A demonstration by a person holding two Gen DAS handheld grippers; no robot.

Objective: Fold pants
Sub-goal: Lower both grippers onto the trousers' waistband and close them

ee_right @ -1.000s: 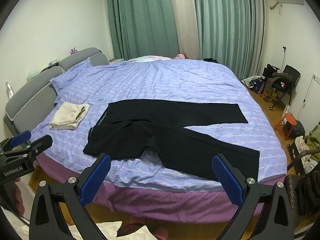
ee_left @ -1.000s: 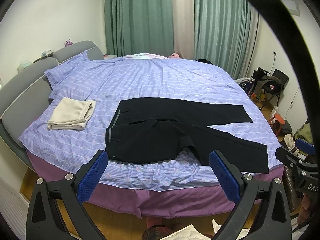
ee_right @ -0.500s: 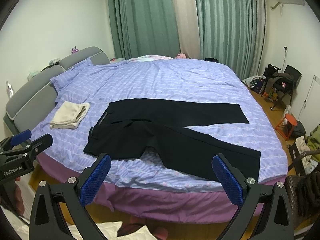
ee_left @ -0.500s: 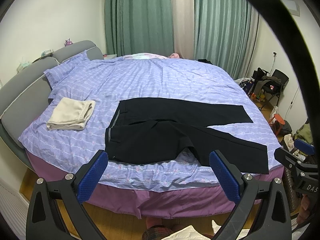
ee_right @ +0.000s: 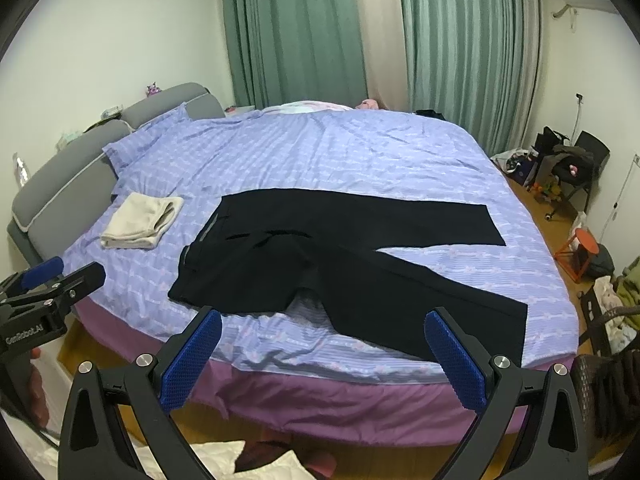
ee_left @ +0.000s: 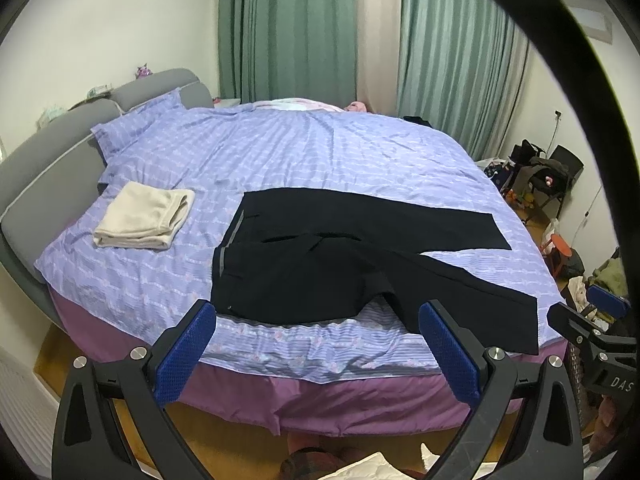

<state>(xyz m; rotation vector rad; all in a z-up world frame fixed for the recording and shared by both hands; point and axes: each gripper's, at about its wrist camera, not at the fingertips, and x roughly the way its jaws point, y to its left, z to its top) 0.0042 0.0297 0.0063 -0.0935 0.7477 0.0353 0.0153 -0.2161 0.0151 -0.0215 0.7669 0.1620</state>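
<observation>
The black pants [ee_left: 360, 264] lie spread flat near the front edge of the bed [ee_left: 320, 152], legs apart, beside a folded beige cloth [ee_left: 144, 220], while the left hand-held gripper [ee_left: 316, 344] and right hand-held gripper [ee_right: 324, 348] both hover spread wide, holding nothing.

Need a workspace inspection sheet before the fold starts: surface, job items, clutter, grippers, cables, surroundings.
Surface: bed with a purple striped cover, lightly wrinkled.
Job's things: black pants spread flat near the front edge, legs splayed apart, waistband toward the headboard, unfolded.
Clutter: folded beige towel beside the waistband, not touching the pants.
Grippers: left gripper open, empty, short of the bed; right gripper open, empty, short of the bed.
Cables: one hanging on the right wall.
Surroundings: green curtains, grey headboard, loaded chair, orange stool.
</observation>
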